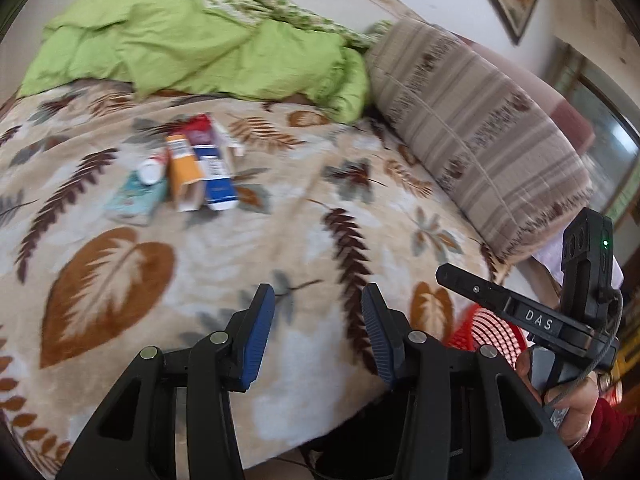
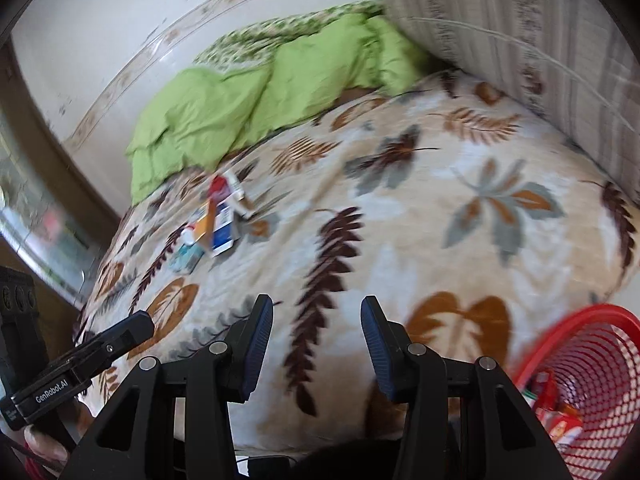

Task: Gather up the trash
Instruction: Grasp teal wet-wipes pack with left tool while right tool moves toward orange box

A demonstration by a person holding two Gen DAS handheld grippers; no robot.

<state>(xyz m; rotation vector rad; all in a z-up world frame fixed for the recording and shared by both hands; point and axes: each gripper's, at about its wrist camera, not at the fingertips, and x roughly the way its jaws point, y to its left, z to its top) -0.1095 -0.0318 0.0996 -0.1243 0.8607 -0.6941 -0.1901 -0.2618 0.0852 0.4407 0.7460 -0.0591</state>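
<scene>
Cartons (image 1: 200, 168) lie clustered on the leaf-print bed (image 1: 320, 216); left hand-held gripper (image 1: 318, 336) and right hand-held gripper (image 2: 317, 344) hover spread, empty, near red basket (image 2: 592, 364).

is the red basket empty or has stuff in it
Not empty: the red mesh basket beside the bed already holds red and orange wrappers at its bottom.

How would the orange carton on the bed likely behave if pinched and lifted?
The orange carton looks like thin cardboard with an open end, so it probably weighs little and may crush under a hard pinch. It lies flat against a blue-and-white box on the soft blanket, so nudging it could shift its neighbours.
</scene>
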